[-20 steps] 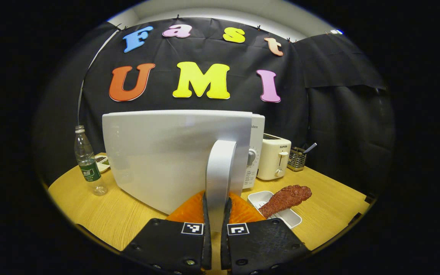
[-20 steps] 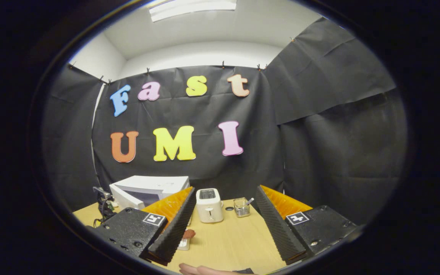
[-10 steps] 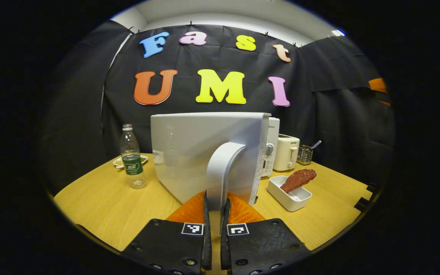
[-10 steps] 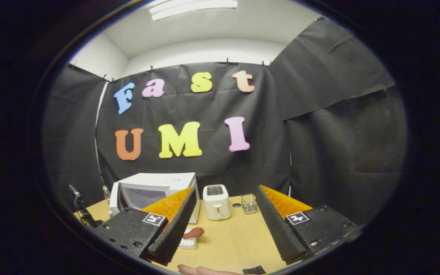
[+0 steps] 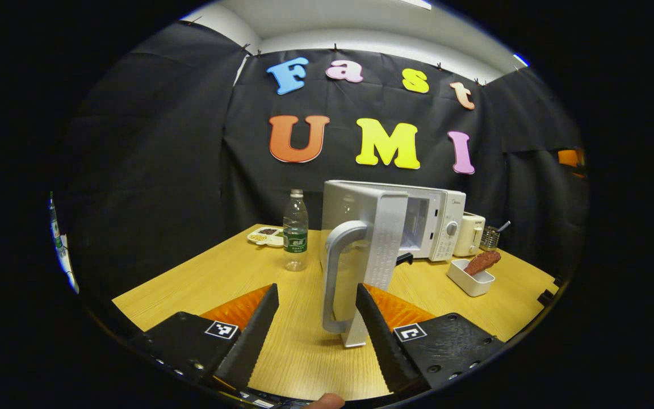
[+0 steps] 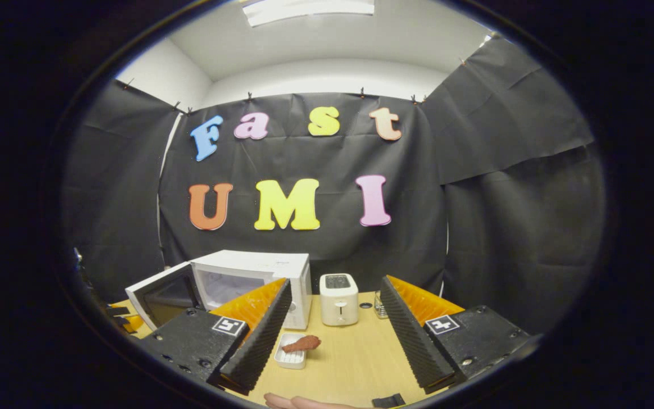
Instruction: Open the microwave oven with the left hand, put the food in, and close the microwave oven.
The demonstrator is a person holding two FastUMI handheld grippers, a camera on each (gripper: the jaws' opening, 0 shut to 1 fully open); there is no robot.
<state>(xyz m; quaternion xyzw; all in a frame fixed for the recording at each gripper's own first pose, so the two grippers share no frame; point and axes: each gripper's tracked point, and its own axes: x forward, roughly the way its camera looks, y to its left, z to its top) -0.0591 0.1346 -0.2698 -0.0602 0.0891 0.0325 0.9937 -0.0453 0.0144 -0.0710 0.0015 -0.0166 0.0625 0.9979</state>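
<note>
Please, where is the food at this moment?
The food lies across a small white tray on the table, in front of the microwave and near the toaster; it is outside the oven.

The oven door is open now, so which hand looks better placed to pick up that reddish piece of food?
Probably the right. The right gripper has open jaws facing the reddish-brown drumstick-shaped food in its small white rectangular dish. The left gripper sits at the white microwave door's handle, with the food off to its side.
</note>
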